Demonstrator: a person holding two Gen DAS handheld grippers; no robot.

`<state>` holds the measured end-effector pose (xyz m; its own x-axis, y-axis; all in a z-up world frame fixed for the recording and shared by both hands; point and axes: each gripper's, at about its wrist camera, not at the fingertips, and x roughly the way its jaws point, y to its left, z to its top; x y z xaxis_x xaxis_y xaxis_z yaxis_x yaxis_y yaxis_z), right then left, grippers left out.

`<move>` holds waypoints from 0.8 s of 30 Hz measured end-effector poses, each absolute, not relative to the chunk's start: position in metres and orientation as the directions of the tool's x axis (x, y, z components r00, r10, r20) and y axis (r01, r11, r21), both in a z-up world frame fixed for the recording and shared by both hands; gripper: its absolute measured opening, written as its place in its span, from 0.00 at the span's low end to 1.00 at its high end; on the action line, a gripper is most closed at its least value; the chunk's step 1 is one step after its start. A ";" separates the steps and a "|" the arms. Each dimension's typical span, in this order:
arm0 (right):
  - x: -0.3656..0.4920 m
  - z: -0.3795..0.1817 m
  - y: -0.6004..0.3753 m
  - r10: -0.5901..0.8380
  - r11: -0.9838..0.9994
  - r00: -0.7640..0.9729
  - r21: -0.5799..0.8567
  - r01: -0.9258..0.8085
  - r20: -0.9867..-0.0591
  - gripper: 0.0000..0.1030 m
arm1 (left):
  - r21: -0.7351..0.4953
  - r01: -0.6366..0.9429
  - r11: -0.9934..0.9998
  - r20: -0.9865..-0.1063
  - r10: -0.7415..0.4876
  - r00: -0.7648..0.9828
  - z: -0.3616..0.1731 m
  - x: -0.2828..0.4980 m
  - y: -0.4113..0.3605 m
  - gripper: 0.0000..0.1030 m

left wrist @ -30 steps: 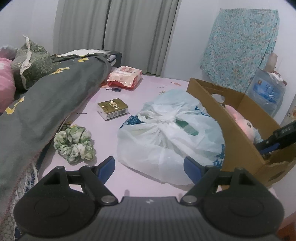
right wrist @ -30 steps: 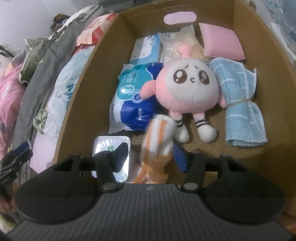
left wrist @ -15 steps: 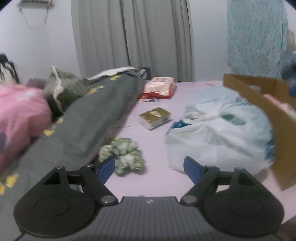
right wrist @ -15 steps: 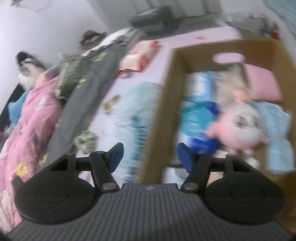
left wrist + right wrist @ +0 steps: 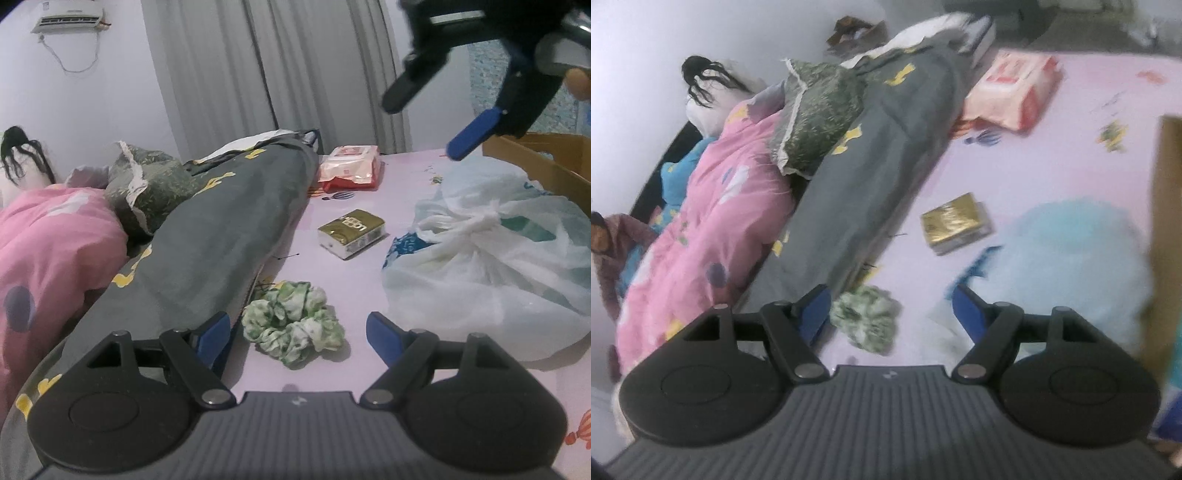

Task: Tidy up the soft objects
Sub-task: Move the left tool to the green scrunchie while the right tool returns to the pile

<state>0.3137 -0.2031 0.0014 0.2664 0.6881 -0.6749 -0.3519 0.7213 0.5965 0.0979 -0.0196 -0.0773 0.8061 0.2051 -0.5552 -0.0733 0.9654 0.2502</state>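
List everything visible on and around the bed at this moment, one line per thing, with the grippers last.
scrunchie: 1, green and white, on the pink sheet between the left gripper's fingers
plastic bag: 1, white, knotted, right of the scrunchie
gold box: 1, gold top, mid-sheet
tissue pack: 1, red and white, far end of the sheet
cardboard box: 1, brown, far right
grey duvet: 1, grey with yellow marks, left of the sheet
pink quilt: 1, pink, far left
green pillow: 1, dark green, on the bedding
left gripper: open, low over the scrunchie
right gripper: open, above the sheet
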 end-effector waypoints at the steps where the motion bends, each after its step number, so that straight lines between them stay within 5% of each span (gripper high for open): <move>1: 0.319 -0.001 -0.197 0.699 0.711 0.252 0.613 -0.345 -0.669 0.71 | 0.252 -0.078 0.964 -0.554 0.211 0.806 -0.077 0.097 -0.019 0.80; 24: 0.303 -0.016 -0.206 0.763 0.643 0.188 0.698 -0.315 -0.618 0.80 | 0.191 -0.147 0.971 -0.561 0.231 0.795 -0.074 0.053 -0.031 0.80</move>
<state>0.3031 -0.2064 -0.0159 0.1884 0.7634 -0.6178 -0.3153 0.6428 0.6981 0.0529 -0.0313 -0.0739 0.7948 0.2309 -0.5612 -0.1473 0.9705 0.1907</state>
